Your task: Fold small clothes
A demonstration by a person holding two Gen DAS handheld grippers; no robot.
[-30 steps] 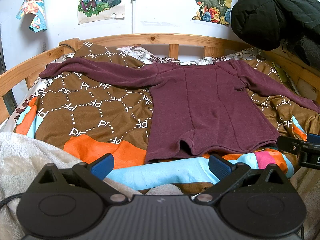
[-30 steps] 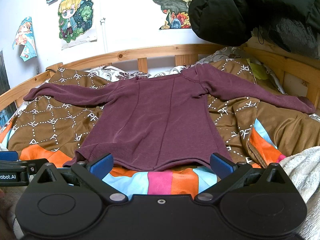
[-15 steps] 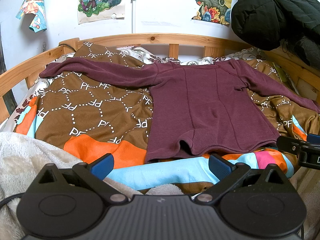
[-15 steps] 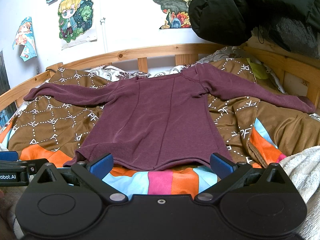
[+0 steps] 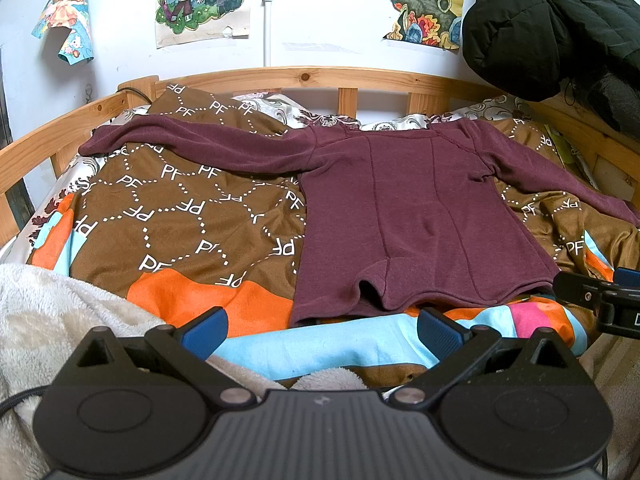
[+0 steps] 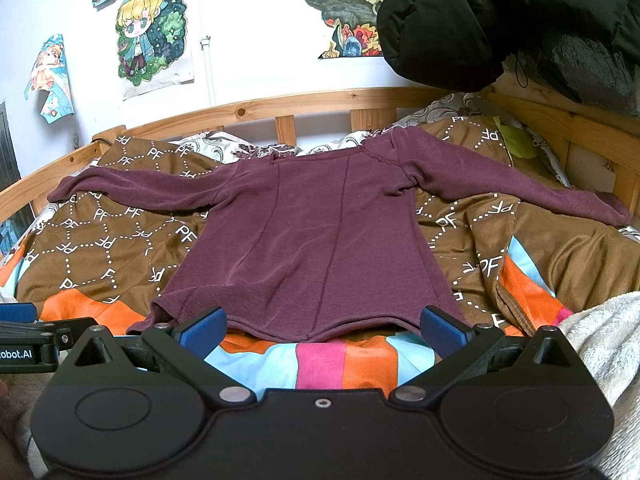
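A maroon long-sleeved top (image 5: pixel 408 216) lies spread flat on the bed, both sleeves stretched out, hem towards me. It also shows in the right wrist view (image 6: pixel 320 240). My left gripper (image 5: pixel 320 330) is open and empty, just short of the hem's left part. My right gripper (image 6: pixel 322 328) is open and empty, its blue fingertips at the hem edge without holding it. The right gripper shows at the right edge of the left wrist view (image 5: pixel 600 300). The left gripper shows at the left edge of the right wrist view (image 6: pixel 28 340).
The top lies on a brown patterned quilt (image 5: pixel 180 216) with orange and blue stripes. A wooden bed rail (image 5: pixel 304 78) runs behind it. A black padded jacket (image 6: pixel 500 20) hangs at the upper right. A cream fleece blanket (image 5: pixel 48 320) lies at the near edge.
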